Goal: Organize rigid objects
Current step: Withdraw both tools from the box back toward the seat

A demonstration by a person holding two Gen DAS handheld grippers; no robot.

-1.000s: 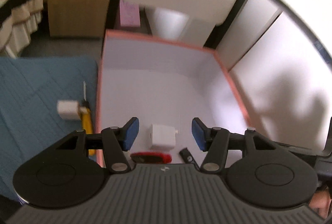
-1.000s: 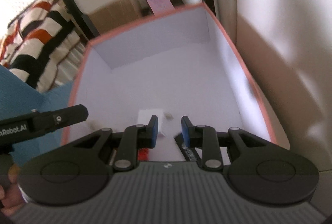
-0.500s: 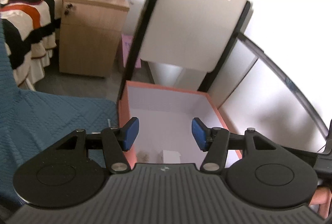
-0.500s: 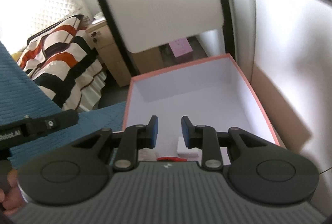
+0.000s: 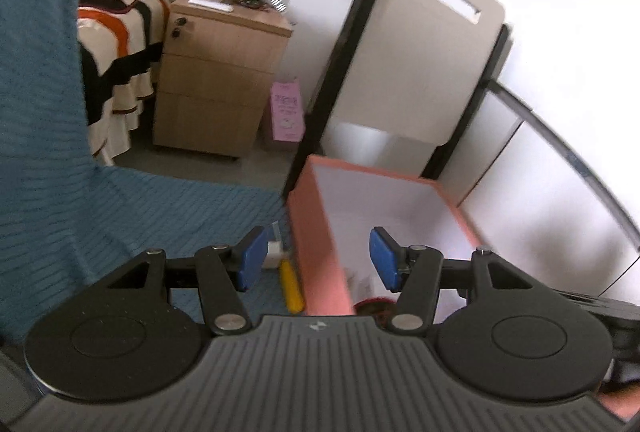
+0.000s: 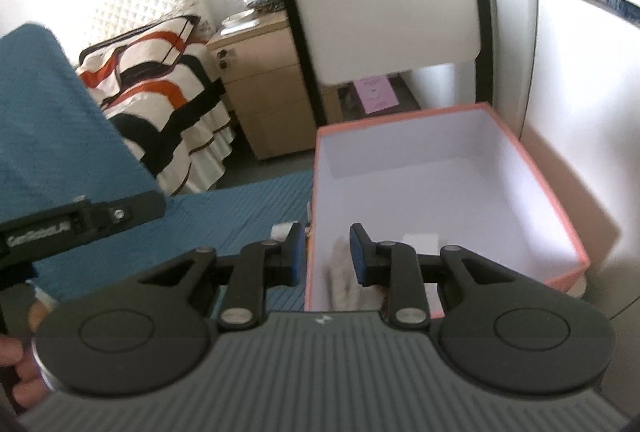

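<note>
A salmon-pink box (image 5: 316, 232) with a white inside stands on a blue quilted cover; it also shows in the right wrist view (image 6: 520, 152). A red object (image 5: 370, 306) and a white block (image 6: 420, 241) lie inside near its front. Outside its left wall lie a yellow tool (image 5: 291, 286) and a small white block (image 5: 274, 252). My left gripper (image 5: 316, 260) is open and empty, straddling the box's left wall from above. My right gripper (image 6: 323, 256) is open and empty above the same wall.
A wooden drawer cabinet (image 5: 216, 72) stands behind, beside a bed with a striped cover (image 6: 160, 72). A white chair back (image 5: 412, 64) rises behind the box. A pink carton (image 5: 286, 112) sits on the floor. The blue cover (image 5: 140, 200) spreads to the left.
Both grippers have pulled back and tilted up from inside the box, leaving the objects in it. The left gripper has shifted left over the box wall. The jaws stay open.
</note>
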